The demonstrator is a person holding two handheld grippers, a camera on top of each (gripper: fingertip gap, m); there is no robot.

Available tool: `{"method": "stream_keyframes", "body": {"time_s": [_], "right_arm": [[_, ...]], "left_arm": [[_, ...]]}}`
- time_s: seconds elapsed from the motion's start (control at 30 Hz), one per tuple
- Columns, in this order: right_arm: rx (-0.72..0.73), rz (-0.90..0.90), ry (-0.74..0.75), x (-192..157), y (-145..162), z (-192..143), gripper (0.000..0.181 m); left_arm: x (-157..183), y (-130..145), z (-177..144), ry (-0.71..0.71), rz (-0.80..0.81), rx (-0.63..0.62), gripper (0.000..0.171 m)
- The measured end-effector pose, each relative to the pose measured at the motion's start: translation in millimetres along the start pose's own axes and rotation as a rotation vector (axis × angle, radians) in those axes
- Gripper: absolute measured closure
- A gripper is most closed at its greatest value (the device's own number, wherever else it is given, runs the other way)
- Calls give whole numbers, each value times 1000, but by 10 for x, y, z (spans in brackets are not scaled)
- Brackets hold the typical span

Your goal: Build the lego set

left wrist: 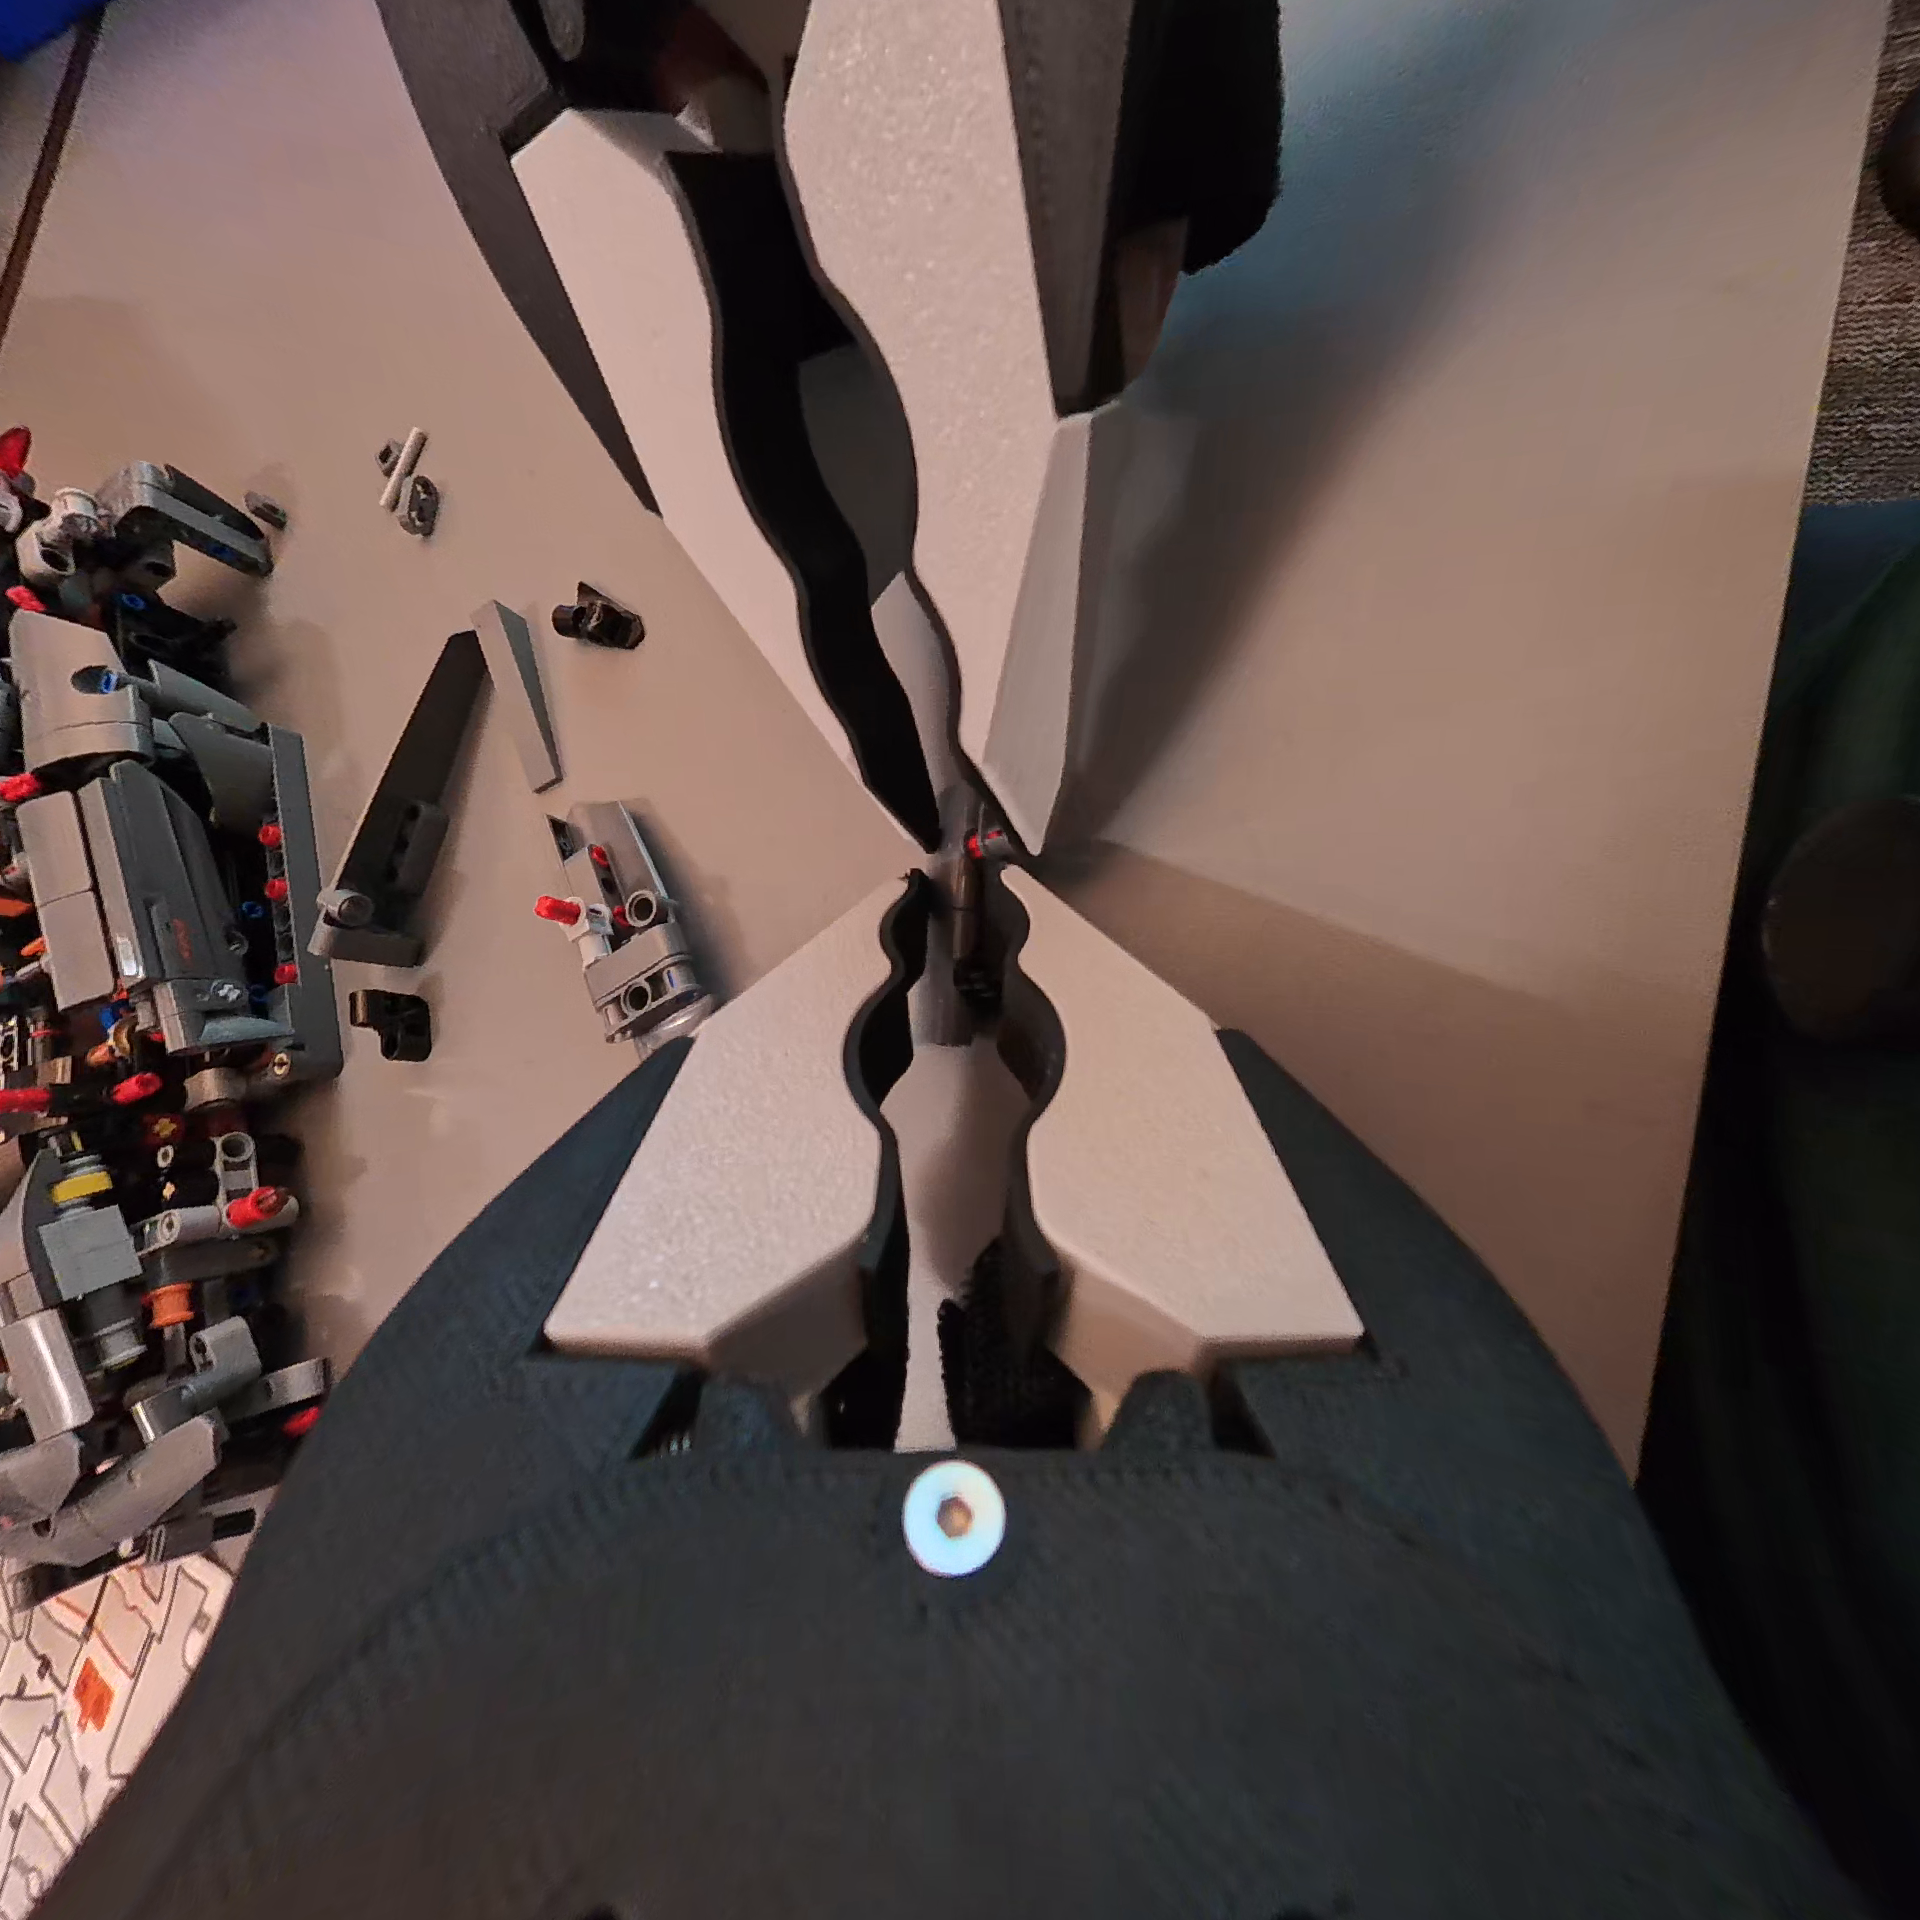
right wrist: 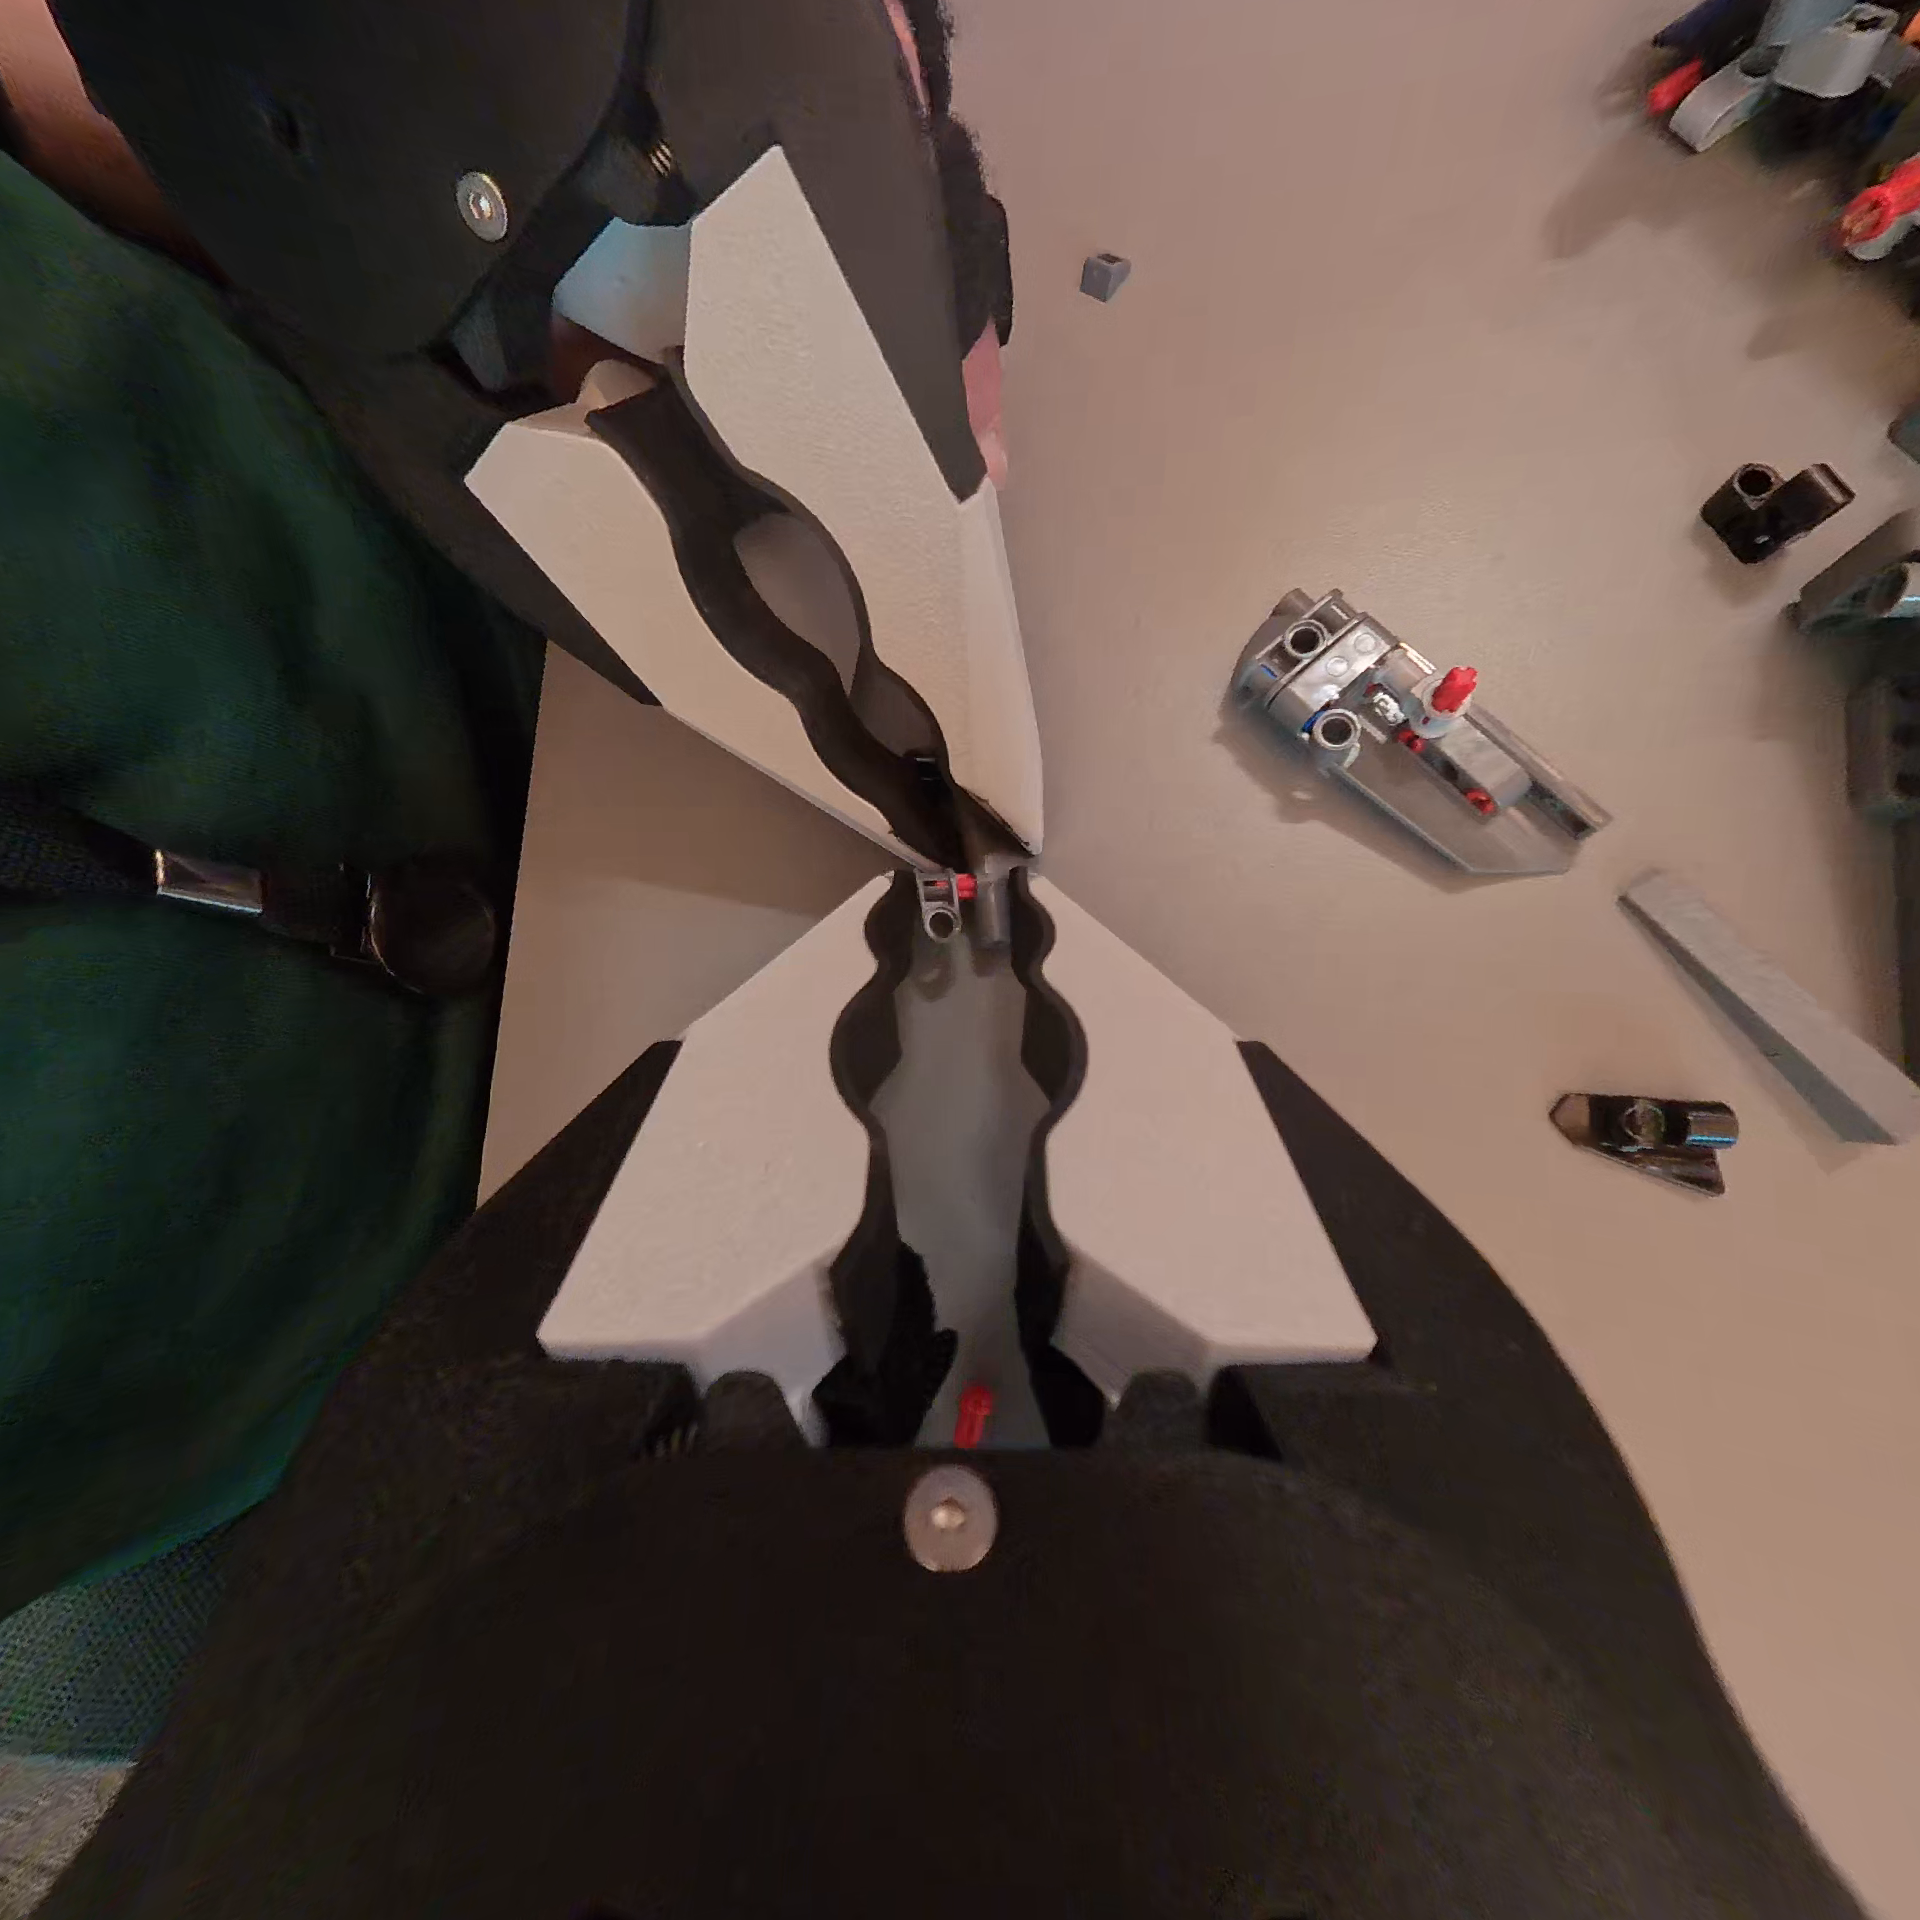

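My left gripper [left wrist: 961, 885] is shut on a dark grey and black lego piece [left wrist: 958, 966] held above the tan table [left wrist: 1351, 623]. My right gripper [right wrist: 961, 883] is shut on a small grey connector [right wrist: 940, 904] with a red pin [right wrist: 966, 885] through it. The two grippers meet tip to tip, and the held pieces touch. The right gripper [left wrist: 982, 821] enters the left wrist view from the top. The left gripper [right wrist: 971, 836] enters the right wrist view from the upper left. How the pieces join is hidden by the fingers.
A large partly built grey model [left wrist: 156, 883] lies at the table's left. A small grey subassembly [left wrist: 623, 935] [right wrist: 1392, 727], a long black panel [left wrist: 416, 790], a grey wedge [left wrist: 520, 696] [right wrist: 1766, 1018] and black connectors [left wrist: 597, 618] [right wrist: 1777, 509] lie loose. A booklet [left wrist: 83, 1714] is nearby, and a person in green [right wrist: 208, 727] is at the table edge. Both grippers' tips are close together, under 4 cm apart. My left tips are roughly 6 cm from the small grey subassembly [left wrist: 623, 935]. Seen from the right wrist view [right wrist: 1354, 693] as well.
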State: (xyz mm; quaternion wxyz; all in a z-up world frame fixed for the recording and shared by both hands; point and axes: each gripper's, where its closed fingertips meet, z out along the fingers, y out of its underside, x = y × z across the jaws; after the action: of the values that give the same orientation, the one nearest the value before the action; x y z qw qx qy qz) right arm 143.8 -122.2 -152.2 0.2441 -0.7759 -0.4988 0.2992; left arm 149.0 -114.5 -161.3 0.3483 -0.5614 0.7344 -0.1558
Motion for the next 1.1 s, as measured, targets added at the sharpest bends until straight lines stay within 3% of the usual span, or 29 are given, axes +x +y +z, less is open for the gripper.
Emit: {"method": "stream_keyframes", "body": {"time_s": [0.2,0.43,0.5,0.7,0.8,1.1], "right_arm": [[12,-17,-20,-41,-15,20,176],[43,14,-43,-28,-47,-26,177],[89,28,-22,10,-115,-109,165],[-13,48,-49,-12,38,-51,148],[-14,59,-47,6,50,-29,159],[-2,167,-137,3,56,-13,158]], "left_arm": [[-15,-2,4,-21,12,10,164],[-14,-2,10,-15,14,25,164],[8,-22,16,-19,28,34,164],[28,-42,23,-30,50,43,165],[29,-44,23,-34,63,45,165],[31,-46,24,-38,79,54,165]]}}
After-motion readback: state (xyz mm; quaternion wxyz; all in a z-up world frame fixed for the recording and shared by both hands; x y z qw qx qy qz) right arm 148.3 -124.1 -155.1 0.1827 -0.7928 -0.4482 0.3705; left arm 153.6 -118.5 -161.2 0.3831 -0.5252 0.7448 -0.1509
